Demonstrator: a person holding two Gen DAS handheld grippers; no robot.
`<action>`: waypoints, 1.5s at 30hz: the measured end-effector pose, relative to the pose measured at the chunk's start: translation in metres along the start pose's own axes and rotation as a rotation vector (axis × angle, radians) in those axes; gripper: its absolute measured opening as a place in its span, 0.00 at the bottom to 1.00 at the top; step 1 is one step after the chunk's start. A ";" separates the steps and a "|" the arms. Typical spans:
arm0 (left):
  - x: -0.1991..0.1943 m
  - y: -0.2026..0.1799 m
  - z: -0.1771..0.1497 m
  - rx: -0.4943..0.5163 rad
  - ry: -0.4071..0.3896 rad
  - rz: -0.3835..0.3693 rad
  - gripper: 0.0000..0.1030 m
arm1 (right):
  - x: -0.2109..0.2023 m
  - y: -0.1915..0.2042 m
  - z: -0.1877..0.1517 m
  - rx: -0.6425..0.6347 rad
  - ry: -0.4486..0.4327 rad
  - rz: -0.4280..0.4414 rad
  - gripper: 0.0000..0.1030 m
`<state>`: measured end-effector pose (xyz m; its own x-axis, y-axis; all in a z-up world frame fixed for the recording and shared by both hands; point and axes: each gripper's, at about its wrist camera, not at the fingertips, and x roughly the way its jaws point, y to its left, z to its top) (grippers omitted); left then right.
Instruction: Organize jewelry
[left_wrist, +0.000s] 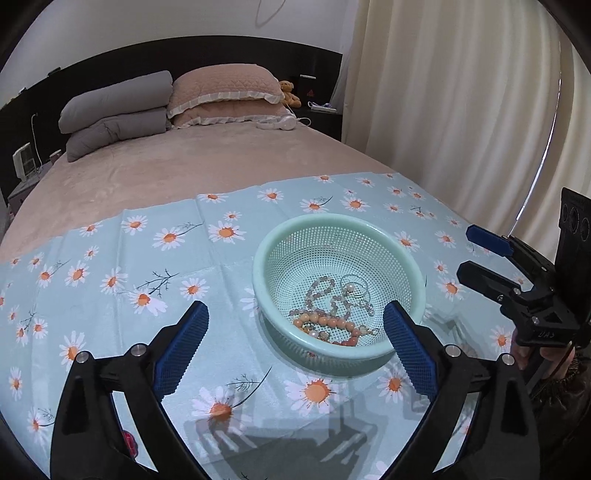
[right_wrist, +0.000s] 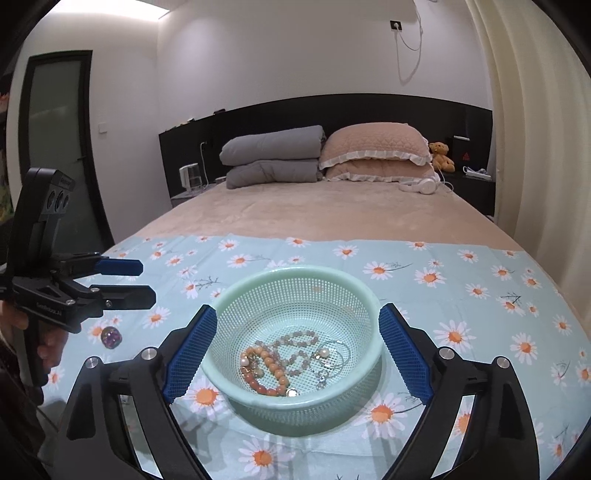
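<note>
A mint-green mesh basket (left_wrist: 373, 230) (right_wrist: 266, 280) stands on a daisy-print cloth (left_wrist: 147, 258) (right_wrist: 461, 295) on the bed. Inside lie an orange bead bracelet (left_wrist: 325, 322) (right_wrist: 271, 363), a pale grey-pink bead string (left_wrist: 321, 286) (right_wrist: 301, 338), and silver pieces with a pearl (left_wrist: 354, 288) (right_wrist: 327, 354). My left gripper (left_wrist: 295, 350) (right_wrist: 142, 280) is open and empty, left of the basket. My right gripper (right_wrist: 297, 352) (left_wrist: 469, 254) is open and empty, its fingers on either side of the basket. A small glittery purple ball (right_wrist: 111, 336) lies on the cloth, left of the basket.
Grey folded quilts (right_wrist: 273, 158), pink pillows (right_wrist: 376, 151), white headphones (right_wrist: 421, 184) and a teddy bear (right_wrist: 441, 155) are at the head of the bed. Cream curtains (left_wrist: 461, 110) hang on the right. A dark door (right_wrist: 55, 147) is at the left.
</note>
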<state>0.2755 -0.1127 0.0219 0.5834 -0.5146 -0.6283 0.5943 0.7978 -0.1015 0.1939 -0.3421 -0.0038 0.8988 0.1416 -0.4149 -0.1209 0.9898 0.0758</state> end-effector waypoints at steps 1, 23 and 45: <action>-0.006 -0.002 -0.002 0.007 -0.012 0.009 0.92 | -0.005 0.000 0.001 0.003 -0.004 -0.005 0.85; -0.083 -0.050 -0.092 0.016 -0.059 0.178 0.95 | -0.075 0.053 -0.054 -0.024 0.089 -0.136 0.93; -0.097 -0.071 -0.114 0.013 -0.069 0.195 0.95 | -0.099 0.056 -0.059 0.011 0.084 -0.150 0.93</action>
<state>0.1138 -0.0835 0.0016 0.7242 -0.3714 -0.5810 0.4733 0.8805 0.0272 0.0737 -0.2998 -0.0118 0.8680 -0.0059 -0.4965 0.0167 0.9997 0.0173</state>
